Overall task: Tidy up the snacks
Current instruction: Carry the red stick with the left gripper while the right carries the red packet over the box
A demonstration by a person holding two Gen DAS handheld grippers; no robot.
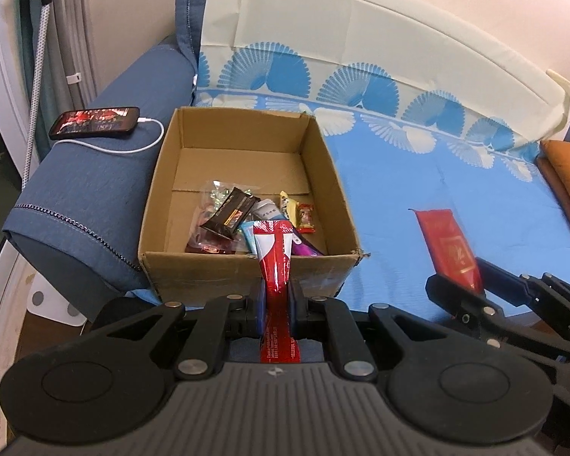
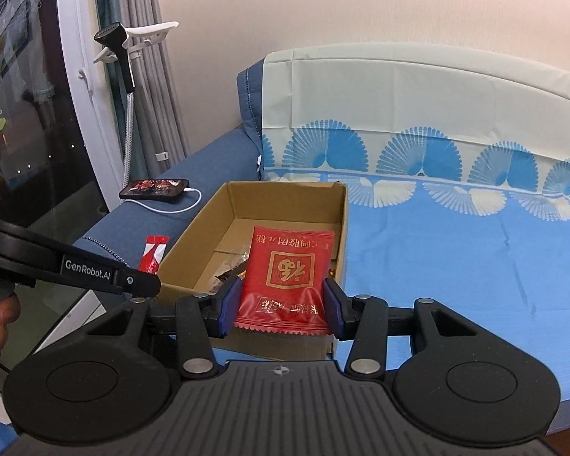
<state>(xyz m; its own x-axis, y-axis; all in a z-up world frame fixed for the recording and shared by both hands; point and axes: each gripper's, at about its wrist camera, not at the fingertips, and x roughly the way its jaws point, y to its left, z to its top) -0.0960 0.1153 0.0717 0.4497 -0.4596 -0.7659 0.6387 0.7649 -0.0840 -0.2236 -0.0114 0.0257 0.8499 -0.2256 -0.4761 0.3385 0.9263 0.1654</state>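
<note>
Both wrist views look down from near the sofa's (image 1: pixel 95 190) front edge, sharing the cardboard box (image 1: pixel 247 277) by its armrest.

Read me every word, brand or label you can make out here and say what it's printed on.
"GenRobot.AI": white letters on the black left gripper.
Gold Chinese characters on the flat red foil packet in the right gripper: upside down, not reliably readable.
Small print on the red-and-white stick sachet: too small.
Wrappers in the brown cardboard box: blurred.
</note>
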